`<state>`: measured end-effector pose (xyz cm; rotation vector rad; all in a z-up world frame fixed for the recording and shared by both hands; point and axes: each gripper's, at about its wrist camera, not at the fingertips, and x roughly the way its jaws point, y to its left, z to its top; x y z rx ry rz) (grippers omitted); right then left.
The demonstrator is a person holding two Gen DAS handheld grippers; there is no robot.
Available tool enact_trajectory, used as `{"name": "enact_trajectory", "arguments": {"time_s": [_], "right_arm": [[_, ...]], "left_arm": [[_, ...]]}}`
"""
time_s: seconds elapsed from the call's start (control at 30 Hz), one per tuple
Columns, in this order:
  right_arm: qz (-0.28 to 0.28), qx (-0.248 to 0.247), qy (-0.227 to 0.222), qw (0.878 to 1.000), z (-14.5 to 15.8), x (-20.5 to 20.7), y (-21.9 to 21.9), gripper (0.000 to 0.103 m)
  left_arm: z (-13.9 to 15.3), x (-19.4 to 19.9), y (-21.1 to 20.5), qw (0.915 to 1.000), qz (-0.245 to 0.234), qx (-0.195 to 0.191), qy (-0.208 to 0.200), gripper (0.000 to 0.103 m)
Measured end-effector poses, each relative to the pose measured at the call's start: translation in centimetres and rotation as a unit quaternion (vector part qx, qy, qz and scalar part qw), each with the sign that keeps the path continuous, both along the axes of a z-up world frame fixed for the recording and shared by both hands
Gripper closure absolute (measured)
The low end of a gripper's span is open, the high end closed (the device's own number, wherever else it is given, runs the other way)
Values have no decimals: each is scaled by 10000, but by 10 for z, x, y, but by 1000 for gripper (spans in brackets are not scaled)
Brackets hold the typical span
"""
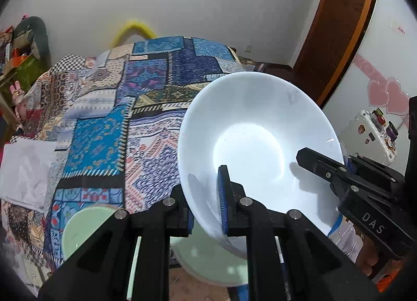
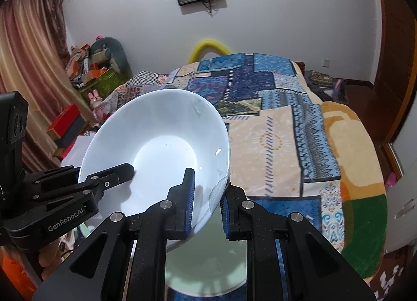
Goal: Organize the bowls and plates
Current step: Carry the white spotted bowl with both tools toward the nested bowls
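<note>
the white bowl (image 1: 260,149) is up in the air, tilted, carried between both grippers over a pale green plate (image 1: 86,228) and in front of the bed with the patchwork bedspread (image 1: 125,108). the left gripper (image 1: 208,207) has its jaws narrowed onto the near rim, one blue pad inside the bowl and the other outside the wall. the right gripper (image 2: 208,204) is pinched the same way on the opposite side of the rim, so each hand holds one edge.

the bowl looks like glazed ceramic or opal glass: stiff, smooth, probably slippery on the pads, and likely to chip or break if it drops or knocks the plate below. it seems fairly heavy for a thin rim pinch, so two grips on opposite sides suit it, and the hands should move together to avoid twisting it. a mark near the far rim (image 2: 196,106) may be a chip or just a smear; the view is too soft to tell. set it down gently, base first.
</note>
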<state>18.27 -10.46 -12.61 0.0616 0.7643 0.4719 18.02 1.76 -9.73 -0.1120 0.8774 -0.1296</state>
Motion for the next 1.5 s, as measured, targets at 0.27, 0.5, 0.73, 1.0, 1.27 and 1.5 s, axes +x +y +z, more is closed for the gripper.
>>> {"name": "enact_trajectory", "arguments": {"time_s": [0.27, 0.5, 0.73, 1.0, 1.27, 1.5], "right_arm": [[267, -48, 3, 9996, -4, -19, 30, 87], [551, -95, 97, 9984, -14, -31, 62, 87], [810, -157, 238, 9963, -26, -37, 92, 86], [998, -180, 536, 9934, -51, -38, 120, 86], [1076, -228, 845, 9903, -75, -37, 139, 86], [1136, -229, 1166, 9864, -92, -32, 149, 86]], "left_arm": [[1, -36, 33, 9996, 259, -77, -54, 88], [-5, -62, 64, 9986, 536, -30, -24, 88], [-20, -79, 97, 9964, 833, -100, 78, 88], [-44, -86, 128, 9938, 1041, -113, 370, 88], [-74, -89, 153, 9903, 1199, -223, 669, 88], [-98, -86, 162, 9880, 1215, -188, 937, 88]]}}
